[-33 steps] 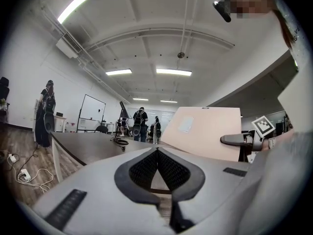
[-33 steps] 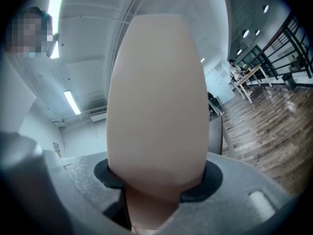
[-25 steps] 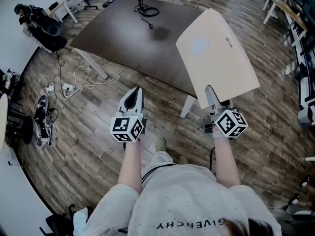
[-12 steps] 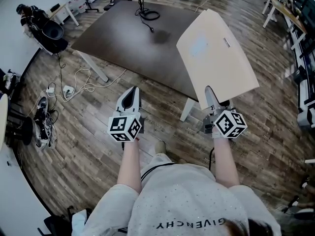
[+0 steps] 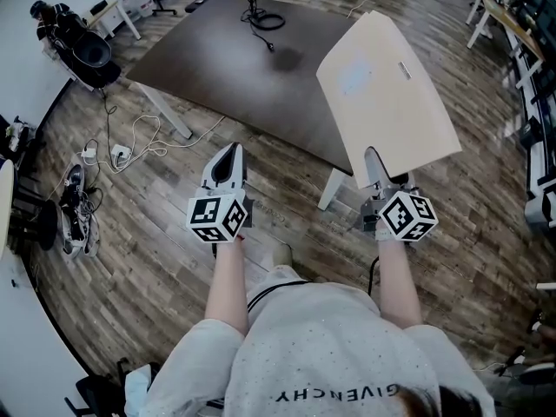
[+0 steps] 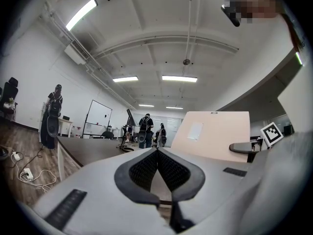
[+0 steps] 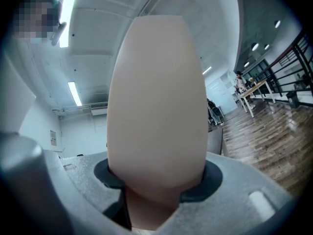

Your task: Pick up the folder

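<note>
- Head view: gripping pale beige flat rectangular folder [image 5: 387, 94] by its near edge in right gripper [image 5: 375, 163], over corner of dark brown tabletop [image 5: 226, 59]; left gripper [image 5: 230, 153] well apart from it.
- Left gripper view: jaws pressed together, nothing between.
- Right gripper view: jaws clamped on folder's edge.

Ahead of my left gripper [image 5: 230, 150] the dark table [image 5: 208, 68] is mostly open, just a cable [image 5: 261, 20] coiled near its far edge. The raised folder [image 5: 387, 94] blocks everything before my right gripper [image 5: 373, 156]. A white table leg [image 5: 331, 189] stands between them.
</note>
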The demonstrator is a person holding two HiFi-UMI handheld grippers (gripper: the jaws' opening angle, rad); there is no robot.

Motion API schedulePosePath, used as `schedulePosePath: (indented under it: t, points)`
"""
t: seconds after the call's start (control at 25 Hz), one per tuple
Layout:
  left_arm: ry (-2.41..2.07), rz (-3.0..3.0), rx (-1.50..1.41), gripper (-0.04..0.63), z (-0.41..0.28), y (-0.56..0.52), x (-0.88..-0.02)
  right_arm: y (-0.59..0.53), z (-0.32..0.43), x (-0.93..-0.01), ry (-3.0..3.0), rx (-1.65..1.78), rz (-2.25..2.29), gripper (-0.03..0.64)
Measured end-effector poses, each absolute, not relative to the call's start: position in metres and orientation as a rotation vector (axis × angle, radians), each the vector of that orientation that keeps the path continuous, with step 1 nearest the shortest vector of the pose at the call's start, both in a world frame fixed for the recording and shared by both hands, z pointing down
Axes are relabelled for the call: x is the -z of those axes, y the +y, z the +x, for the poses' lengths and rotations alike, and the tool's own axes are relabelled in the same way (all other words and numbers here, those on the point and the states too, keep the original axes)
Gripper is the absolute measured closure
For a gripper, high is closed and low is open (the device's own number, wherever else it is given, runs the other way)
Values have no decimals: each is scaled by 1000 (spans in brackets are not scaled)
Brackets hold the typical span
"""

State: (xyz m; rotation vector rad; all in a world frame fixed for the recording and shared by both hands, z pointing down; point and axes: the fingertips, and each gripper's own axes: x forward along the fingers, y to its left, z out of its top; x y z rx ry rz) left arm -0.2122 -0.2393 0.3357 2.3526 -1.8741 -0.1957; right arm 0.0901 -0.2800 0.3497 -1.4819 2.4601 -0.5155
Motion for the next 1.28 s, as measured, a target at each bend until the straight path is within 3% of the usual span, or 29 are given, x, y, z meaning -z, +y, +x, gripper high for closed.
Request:
schedulePosePath:
  t: [1.28]
  points:
    - [-1849, 2333, 149, 597, -216, -253, -354, -296, 83, -360, 2475, 512, -1514, 351]
